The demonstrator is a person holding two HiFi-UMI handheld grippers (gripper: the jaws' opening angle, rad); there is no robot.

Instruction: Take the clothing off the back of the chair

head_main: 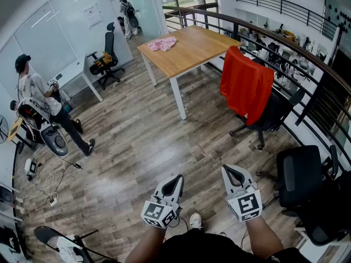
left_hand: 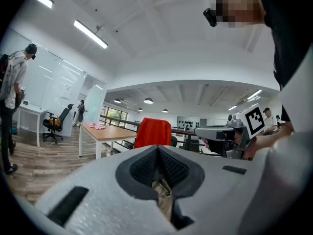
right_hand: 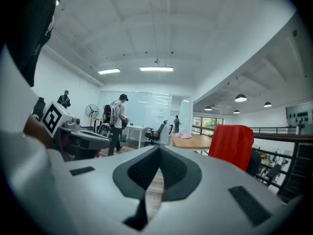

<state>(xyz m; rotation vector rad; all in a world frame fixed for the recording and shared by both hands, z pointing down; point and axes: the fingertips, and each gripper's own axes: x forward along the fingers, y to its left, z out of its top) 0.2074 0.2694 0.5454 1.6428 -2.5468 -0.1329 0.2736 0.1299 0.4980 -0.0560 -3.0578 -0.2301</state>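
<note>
Two handheld grippers sit low and near: the left gripper [head_main: 177,179] and the right gripper [head_main: 228,172], each with its jaws closed together and nothing between them. One red garment [head_main: 245,84] hangs over the back of a black chair [head_main: 276,113], far and to the right, well apart from both grippers. That chair stands just beside one wooden table [head_main: 193,52] bearing one pink cloth [head_main: 163,43]. A second chair [head_main: 299,174] is near right, a third chair [head_main: 109,51] far left. One person [head_main: 37,95] stands at left, another person [head_main: 127,16] far off.

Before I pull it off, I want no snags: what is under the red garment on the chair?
Under the red garment is a black chair; its backrest edge and wheeled base show. The backrest top is covered.
</note>
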